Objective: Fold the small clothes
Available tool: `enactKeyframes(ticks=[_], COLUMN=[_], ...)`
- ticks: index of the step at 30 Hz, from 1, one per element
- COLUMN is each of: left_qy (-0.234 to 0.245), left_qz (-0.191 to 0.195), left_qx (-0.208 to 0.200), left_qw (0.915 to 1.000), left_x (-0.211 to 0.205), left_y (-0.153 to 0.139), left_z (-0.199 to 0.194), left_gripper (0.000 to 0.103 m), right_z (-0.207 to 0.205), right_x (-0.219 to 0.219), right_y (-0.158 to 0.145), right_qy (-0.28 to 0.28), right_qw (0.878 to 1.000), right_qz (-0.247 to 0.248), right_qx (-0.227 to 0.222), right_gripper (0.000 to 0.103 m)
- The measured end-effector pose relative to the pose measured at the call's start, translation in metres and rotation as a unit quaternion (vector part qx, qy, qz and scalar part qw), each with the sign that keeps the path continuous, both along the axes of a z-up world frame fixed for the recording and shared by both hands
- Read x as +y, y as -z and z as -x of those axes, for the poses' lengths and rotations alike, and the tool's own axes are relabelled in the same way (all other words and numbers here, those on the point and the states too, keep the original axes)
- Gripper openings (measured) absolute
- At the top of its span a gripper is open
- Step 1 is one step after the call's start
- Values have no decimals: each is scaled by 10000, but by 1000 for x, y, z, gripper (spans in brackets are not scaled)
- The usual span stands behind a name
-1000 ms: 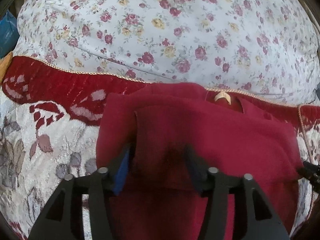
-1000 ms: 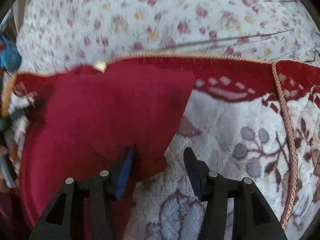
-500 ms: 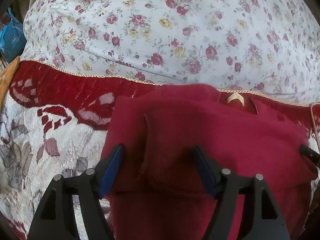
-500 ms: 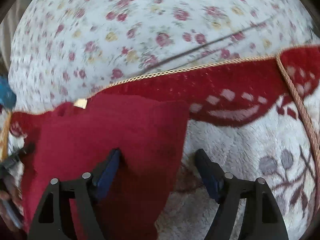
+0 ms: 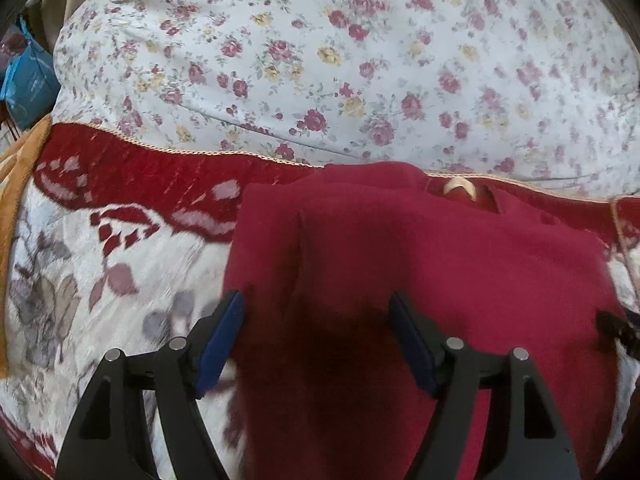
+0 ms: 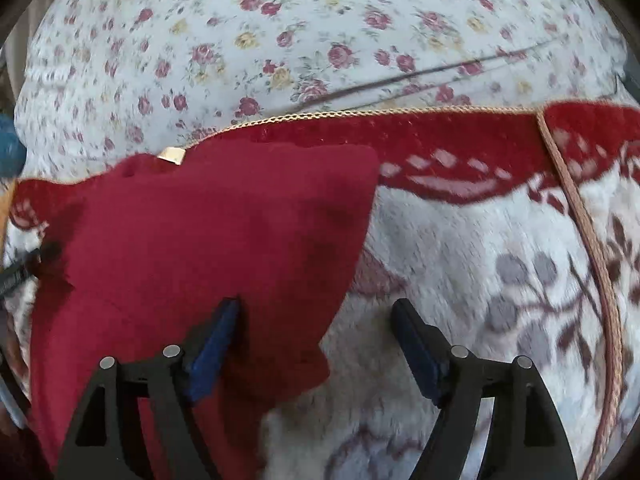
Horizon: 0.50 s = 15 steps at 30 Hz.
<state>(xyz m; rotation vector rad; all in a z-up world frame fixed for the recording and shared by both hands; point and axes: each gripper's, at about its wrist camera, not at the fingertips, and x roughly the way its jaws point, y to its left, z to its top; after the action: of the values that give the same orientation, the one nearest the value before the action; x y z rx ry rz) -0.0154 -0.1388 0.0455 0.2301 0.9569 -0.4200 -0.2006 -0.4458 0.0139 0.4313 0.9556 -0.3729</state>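
A small dark red knitted garment (image 5: 420, 280) is laid flat on a fluffy white blanket with a red border and grey leaf shapes (image 5: 100, 280). The blanket is spread over a white sheet with little red and yellow roses (image 5: 340, 60). A small cream label (image 5: 460, 189) is seen at the neck of the garment, at the far side. The left tool (image 5: 316, 316) is held over the near left part of the garment, and its blue pads (image 5: 220, 344) are set wide apart, having just been opened. The cloth lies between them but is not pinched. The right tool (image 6: 316, 316) is held over the right edge of the garment (image 6: 208, 248). Its jaws have just been opened too and are wide, with a folded corner of red cloth lying loose between them. A gold cord trim (image 6: 584, 240) is seen along the blanket edge.
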Motion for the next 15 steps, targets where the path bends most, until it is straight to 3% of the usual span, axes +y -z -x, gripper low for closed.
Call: enactKeyframes(ticks=[2,8,15], left_qy=[73,-27,-211], left_qz=[83,352,431], left_qx=[164,289,507], left_qw=[9998,9990,9976], left_x=[13,70,130], left_y=[-7,-25,-20], left_z=[9,49,102], left_gripper=[74,78,78], right_z=[11,66,124], right_x=[6,37,70], right_y=[-14,-29,-25], right_qy=[-7,-391,-445], right_qw=[10000,9945,9953], right_qz=[49,-831,-761], right_qx=[-87,-494,-391], right_gripper=[82,84,84])
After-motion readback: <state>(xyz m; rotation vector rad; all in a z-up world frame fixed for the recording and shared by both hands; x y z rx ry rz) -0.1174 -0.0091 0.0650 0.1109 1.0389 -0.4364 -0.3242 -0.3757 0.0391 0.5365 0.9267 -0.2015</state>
